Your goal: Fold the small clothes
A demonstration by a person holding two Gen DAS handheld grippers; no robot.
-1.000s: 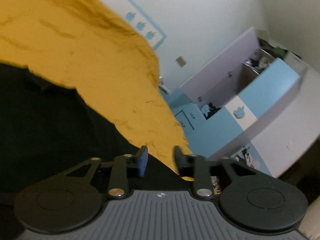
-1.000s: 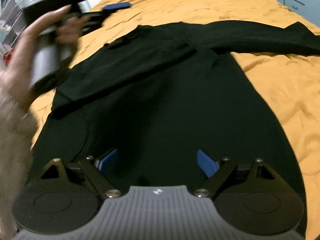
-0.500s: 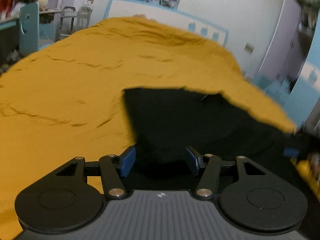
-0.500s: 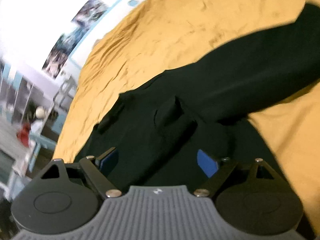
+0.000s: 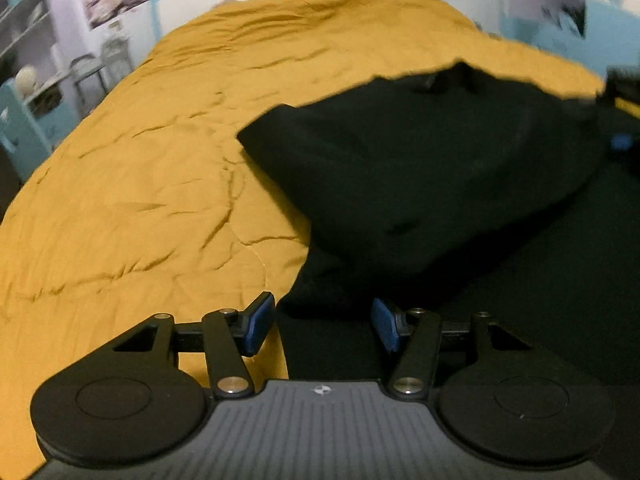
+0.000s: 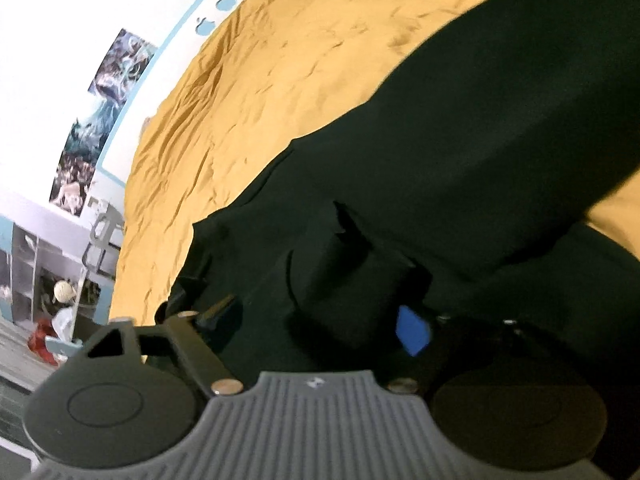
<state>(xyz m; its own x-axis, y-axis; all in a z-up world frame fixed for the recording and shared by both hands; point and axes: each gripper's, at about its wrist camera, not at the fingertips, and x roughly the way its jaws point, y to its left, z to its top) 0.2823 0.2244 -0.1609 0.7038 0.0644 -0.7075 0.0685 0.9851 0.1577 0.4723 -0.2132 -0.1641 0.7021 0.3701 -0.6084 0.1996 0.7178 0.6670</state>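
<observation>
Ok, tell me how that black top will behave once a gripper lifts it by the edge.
The black top will probably droop: its sleeve already lies folded limply over the body. It looks thin, so likely light. It may drag across the wrinkled yellow bedspread.

Mustard-yellow bedspread (image 5: 160, 168) fills most of view. White wall (image 6: 100, 8) carries posters (image 6: 116, 64); shelving (image 6: 28, 272) stands beside bed.

Black long-sleeved fabric garment (image 5: 460, 184) spread on mustard-yellow bedsheet (image 5: 160, 168); one sleeve folded across the body, the other sleeve (image 6: 500, 120) stretched outward over the sheet.
</observation>
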